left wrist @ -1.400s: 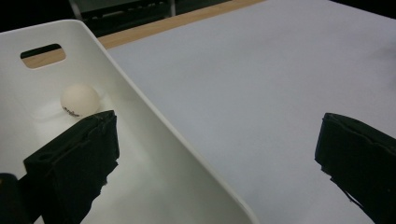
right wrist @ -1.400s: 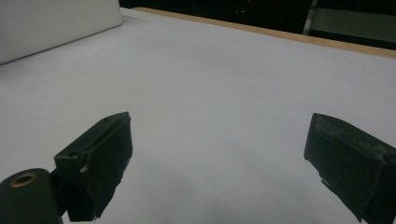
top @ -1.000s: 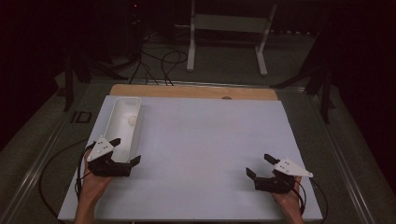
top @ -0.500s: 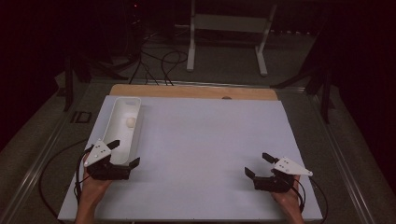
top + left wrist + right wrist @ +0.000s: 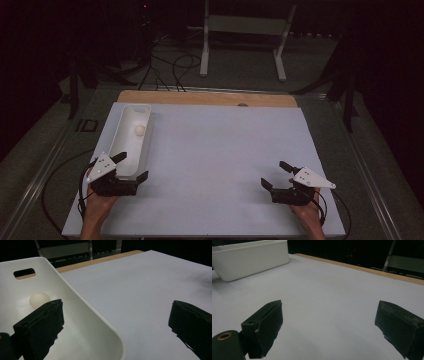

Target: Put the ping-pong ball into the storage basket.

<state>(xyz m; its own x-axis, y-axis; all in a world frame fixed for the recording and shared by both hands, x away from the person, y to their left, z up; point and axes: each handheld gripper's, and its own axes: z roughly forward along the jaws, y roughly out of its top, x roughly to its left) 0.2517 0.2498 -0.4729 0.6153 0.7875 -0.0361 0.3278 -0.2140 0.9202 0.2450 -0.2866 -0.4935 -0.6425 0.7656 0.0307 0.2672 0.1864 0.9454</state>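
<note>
High view: the left tongs (image 5: 131, 166) gaped wide at lower left, straddling the white bin's (image 5: 120, 135) near end; the right tongs (image 5: 274, 175), equally wide, sat lower right on the counter (image 5: 220, 150).

Left gripper view: a small pale ball (image 5: 38, 299) lay at upper left inside the bin, probably light, smooth and apt to roll; best pinched across its middle.

Right gripper view: the bin (image 5: 249, 260) stood upper left.

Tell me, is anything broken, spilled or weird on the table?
Nothing stands out. The white bin sits flat at the table's left side with one small pale ball inside it. The left gripper and right gripper are both open, holding nothing. No spill or damage shows.
</note>
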